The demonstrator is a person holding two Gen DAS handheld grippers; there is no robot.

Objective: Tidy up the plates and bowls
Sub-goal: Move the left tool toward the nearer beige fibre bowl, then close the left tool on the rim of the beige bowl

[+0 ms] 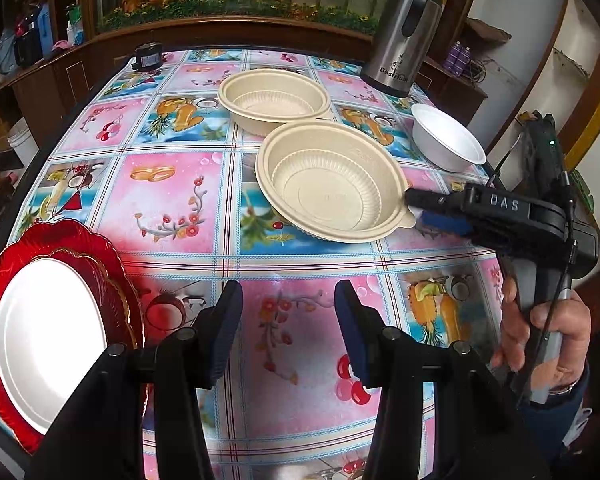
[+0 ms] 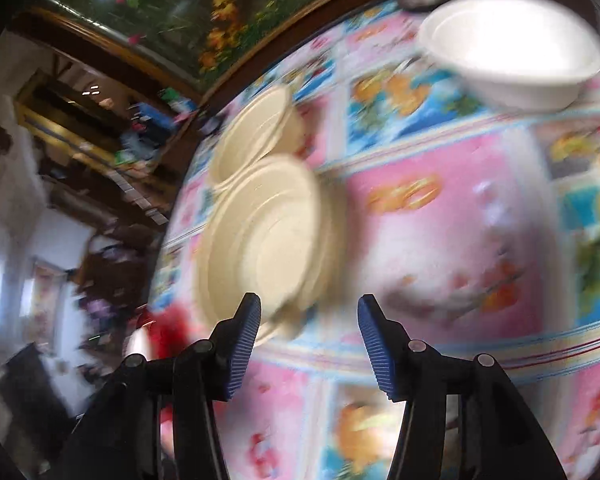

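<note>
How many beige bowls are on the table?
2. The near beige bowl lies mid-table by the right gripper; the far beige bowl sits just behind it. None seems hidden.

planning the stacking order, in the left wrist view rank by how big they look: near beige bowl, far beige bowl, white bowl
1. near beige bowl
2. far beige bowl, same shape, likely looks smaller only through distance, so unsure
3. white bowl

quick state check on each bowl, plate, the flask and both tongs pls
near beige bowl: upright, empty, rim tab between right tongs' fingers
far beige bowl: upright, empty, beside the near one
white bowl: upright, empty, apart
white plate: lying on red plates
red plates: stacked at table edge
steel flask: upright, lid on
left tongs: open, empty
right tongs: open at the tab, no clear grip
</note>
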